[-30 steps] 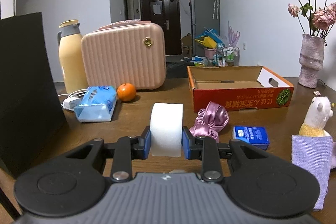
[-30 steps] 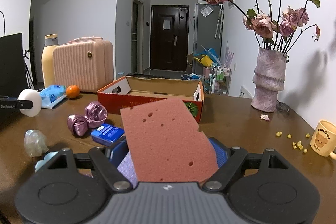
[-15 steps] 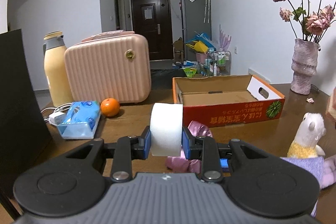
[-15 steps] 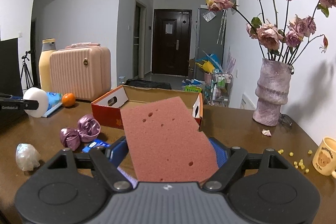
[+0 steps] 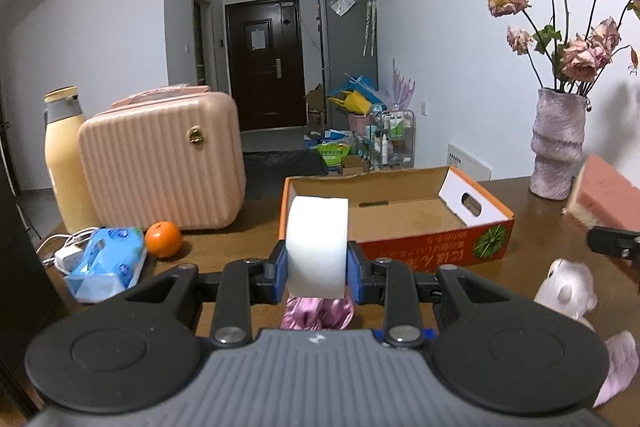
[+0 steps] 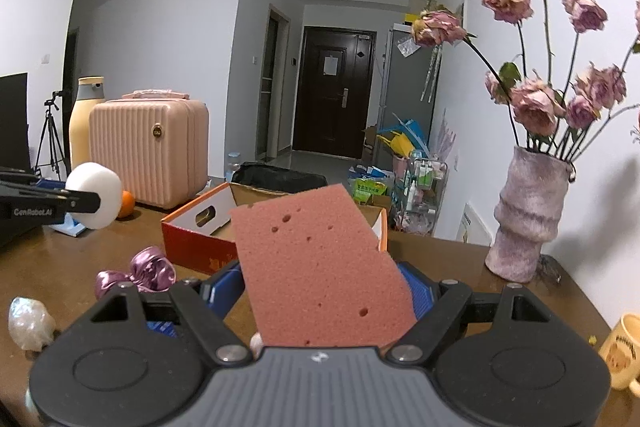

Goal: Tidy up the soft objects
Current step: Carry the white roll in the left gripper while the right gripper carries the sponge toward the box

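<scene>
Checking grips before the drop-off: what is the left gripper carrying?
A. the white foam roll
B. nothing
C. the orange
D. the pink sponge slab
A: the left gripper has its blue pads pressed on both sides of the white foam roll; the pink sponge slab sits in the right gripper.

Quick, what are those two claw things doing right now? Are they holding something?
Left gripper: closed on the white foam roll.
Right gripper: closed on the pink sponge, a wide grip.
</scene>
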